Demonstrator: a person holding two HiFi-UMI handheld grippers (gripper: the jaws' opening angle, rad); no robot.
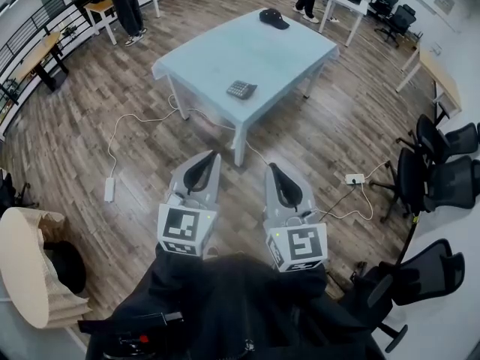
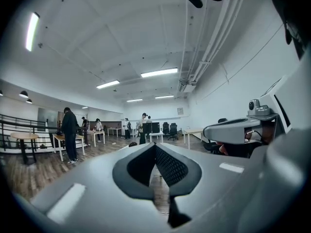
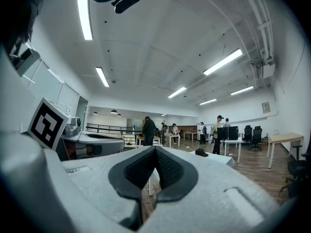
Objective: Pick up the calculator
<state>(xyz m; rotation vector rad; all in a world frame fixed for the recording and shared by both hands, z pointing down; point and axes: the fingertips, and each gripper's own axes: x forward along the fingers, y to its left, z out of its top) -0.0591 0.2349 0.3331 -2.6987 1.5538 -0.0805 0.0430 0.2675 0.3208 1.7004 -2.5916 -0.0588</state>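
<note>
Your left gripper (image 1: 214,157) and right gripper (image 1: 271,168) hold nothing, fingers closed together. The calculator (image 1: 241,89) lies on the desk (image 1: 217,47), well apart.

Wooden floor (image 1: 75,148), smooth table (image 1: 240,47) (matt)

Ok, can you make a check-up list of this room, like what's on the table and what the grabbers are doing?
Surface: pale table on a wood floor.
Job's things: calculator lies flat near the table's near edge, untouched.
Clutter: black cap at the table's far end.
Grippers: left gripper and right gripper are both short of the table, jaws together, holding nothing.
Cables: white cables trail over the floor to a power strip; a second strip lies on the right.
Surroundings: office chairs on the right; a standing person by the far desks.
</note>
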